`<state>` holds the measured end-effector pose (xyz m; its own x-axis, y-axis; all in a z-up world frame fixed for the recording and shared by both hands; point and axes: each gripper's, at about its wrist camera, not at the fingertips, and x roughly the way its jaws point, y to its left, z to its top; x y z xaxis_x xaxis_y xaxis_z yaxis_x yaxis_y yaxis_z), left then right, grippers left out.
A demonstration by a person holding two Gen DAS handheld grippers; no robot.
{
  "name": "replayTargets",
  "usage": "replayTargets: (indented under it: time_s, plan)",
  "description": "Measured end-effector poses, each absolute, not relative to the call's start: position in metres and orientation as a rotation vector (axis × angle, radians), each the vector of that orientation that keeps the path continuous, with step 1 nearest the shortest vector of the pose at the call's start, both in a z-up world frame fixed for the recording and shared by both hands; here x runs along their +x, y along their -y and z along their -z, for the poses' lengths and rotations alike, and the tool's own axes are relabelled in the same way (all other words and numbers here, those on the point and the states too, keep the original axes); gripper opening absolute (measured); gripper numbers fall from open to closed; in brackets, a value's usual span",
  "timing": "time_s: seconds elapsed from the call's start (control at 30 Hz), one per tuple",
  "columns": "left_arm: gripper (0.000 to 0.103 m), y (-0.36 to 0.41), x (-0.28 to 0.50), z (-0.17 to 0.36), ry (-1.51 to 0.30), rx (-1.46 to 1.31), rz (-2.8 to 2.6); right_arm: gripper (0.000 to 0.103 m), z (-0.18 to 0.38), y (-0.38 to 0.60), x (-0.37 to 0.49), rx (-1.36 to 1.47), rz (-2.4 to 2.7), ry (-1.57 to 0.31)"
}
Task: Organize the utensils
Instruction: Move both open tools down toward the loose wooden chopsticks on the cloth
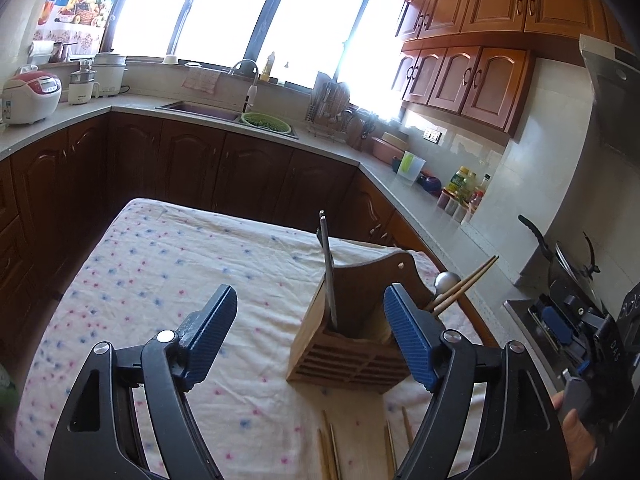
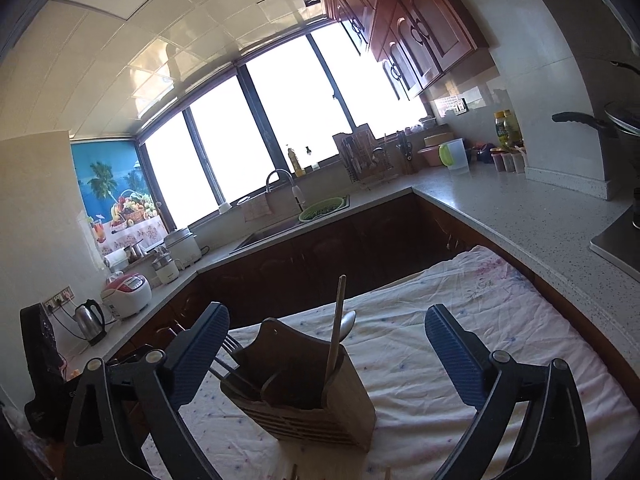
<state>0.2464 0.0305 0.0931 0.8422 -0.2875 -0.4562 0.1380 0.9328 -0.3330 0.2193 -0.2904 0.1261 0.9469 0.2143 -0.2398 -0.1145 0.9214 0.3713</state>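
Only right wrist view shows forks (image 2: 228,354) behind holder (image 2: 304,412).

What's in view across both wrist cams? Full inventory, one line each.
Slatted wooden utensil holder: one, brown, standing on the cloth.
Dark flat utensil handle: one, grey, upright in the holder.
Wooden chopsticks in the holder: two, tan, leaning out to the right.
Metal spoon: one, silver, in the holder.
Metal fork: at least one, in the holder's left side.
Loose wooden chopsticks: several, tan, lying on the cloth at the near edge.
Floral white tablecloth: one, covering the table.
Green plastic colander: one, at the sink.
White rice cooker: one, far-left counter.
Left tool: blue pads, open, empty.
Right tool: blue pads, open, empty.
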Motion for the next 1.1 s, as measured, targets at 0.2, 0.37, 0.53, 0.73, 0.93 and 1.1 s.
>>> replayTargets:
  time_s: [0.2,0.37,0.53,0.73,0.93,1.1]
  plan:
    - [0.082,-0.037,0.225,-0.061,-0.604,-0.319,0.215,0.101,-0.1,0.296,0.197,0.376,-0.147,-0.354]
    - [0.082,-0.037,0.209,-0.034,-0.67,-0.321,0.206,0.101,-0.072,0.298,0.179,0.371,-0.129,-0.429]
    - [0.082,-0.036,0.196,-0.007,-0.732,-0.324,0.189,0.101,-0.049,0.299,0.164,0.38,-0.117,-0.48]
    - [0.082,-0.031,0.184,0.014,-0.79,-0.293,0.179,0.101,-0.023,0.293,0.153,0.374,-0.119,-0.547]
    - [0.082,-0.026,0.181,0.024,-0.828,-0.269,0.174,0.101,-0.011,0.292,0.148,0.368,-0.117,-0.584]
    - [0.082,-0.018,0.183,0.028,-0.856,-0.236,0.173,0.101,-0.006,0.292,0.147,0.37,-0.115,-0.604]
